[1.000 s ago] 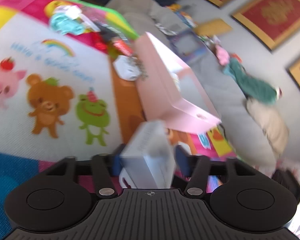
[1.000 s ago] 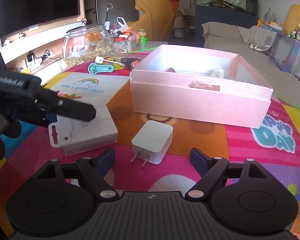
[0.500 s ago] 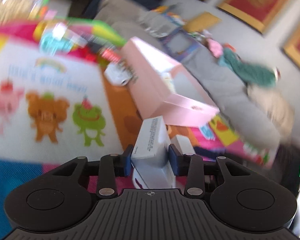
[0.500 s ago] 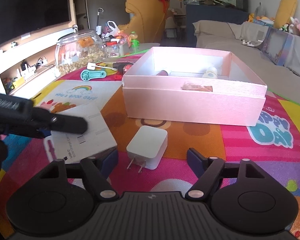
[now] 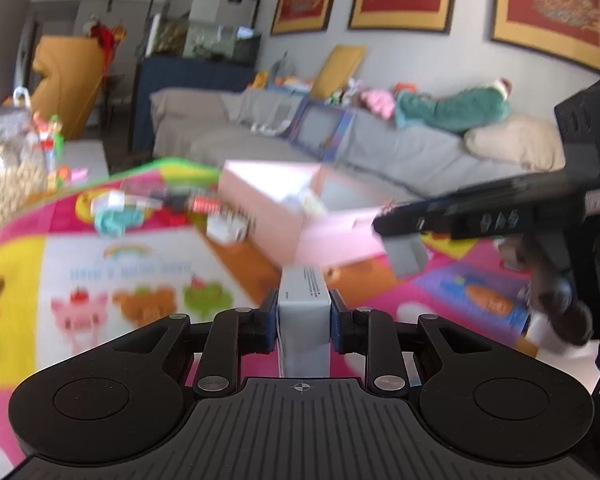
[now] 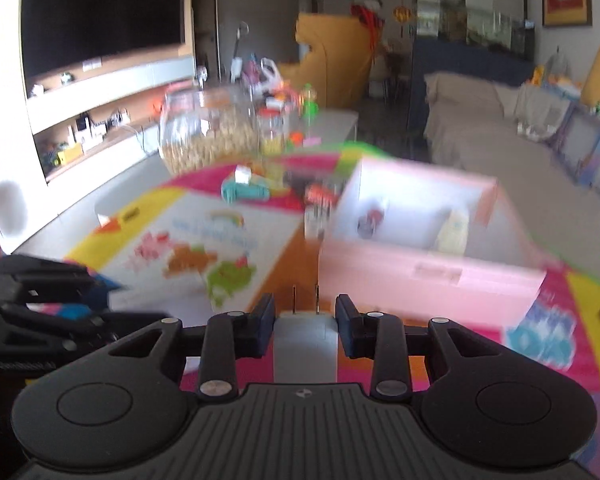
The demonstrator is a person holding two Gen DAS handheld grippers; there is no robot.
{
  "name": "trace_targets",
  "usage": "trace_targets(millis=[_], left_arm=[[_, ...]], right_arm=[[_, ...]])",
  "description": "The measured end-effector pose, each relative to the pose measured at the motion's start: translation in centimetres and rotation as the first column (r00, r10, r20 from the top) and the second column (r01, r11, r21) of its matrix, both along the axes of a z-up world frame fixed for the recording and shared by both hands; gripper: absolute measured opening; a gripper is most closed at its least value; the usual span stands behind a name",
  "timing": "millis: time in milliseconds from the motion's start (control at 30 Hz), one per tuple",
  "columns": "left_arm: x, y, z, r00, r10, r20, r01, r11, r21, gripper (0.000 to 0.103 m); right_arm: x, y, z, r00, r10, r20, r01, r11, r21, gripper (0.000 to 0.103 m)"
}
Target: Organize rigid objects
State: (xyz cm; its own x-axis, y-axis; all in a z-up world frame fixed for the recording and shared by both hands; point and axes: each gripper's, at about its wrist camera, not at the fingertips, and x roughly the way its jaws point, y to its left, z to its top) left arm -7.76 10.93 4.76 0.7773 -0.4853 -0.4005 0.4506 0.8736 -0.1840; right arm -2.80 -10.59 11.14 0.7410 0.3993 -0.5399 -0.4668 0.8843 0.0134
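Ahead, open pink box (image 6: 428, 276), glass jar (image 6: 208, 136) beyond, left claw (image 5: 303, 314) clamped on white carton (image 5: 303, 312), right claw (image 6: 305, 320) clamped on charger (image 6: 305, 344)

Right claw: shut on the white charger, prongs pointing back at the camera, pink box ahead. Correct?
Not quite. The right wrist view shows the right claw shut on the white charger with its prongs pointing forward, away from the camera, toward the pink box ahead.

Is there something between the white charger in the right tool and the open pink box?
Nothing visible blocks it. The right tool holds the white charger, and the pink box stands open just ahead, slightly to the right.
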Motion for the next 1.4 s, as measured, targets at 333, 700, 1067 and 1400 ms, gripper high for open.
trace_targets(millis=[333,700,1067,1400], left_arm=[[6.6,-4.3,11.1,0.953,-0.069,0.295,0.045,0.995,0.087,0.028],[17.6,-6.8,13.5,0.982,0.048,0.182,-0.024,0.991,-0.13,0.03],[21.1,-1.2,3.9,0.979,0.128,-0.16,-0.128,0.992,0.016,0.03],[22.9,-1.7,-1.5,0.949,0.195,-0.248,-0.194,0.981,0.029,0.03]], right_arm=[[2.7,-2.7,8.4,0.974,-0.123,0.192,0.118,0.992,0.035,0.032],[10.3,-4.1,9.3,0.937,-0.27,0.22,0.269,0.962,0.033,0.064],[5.1,-3.3,-0.6,0.978,-0.174,0.114,0.189,0.973,-0.135,0.071],[2.9,-2.5,-2.8,0.991,-0.125,0.052,0.13,0.985,-0.109,0.071]])
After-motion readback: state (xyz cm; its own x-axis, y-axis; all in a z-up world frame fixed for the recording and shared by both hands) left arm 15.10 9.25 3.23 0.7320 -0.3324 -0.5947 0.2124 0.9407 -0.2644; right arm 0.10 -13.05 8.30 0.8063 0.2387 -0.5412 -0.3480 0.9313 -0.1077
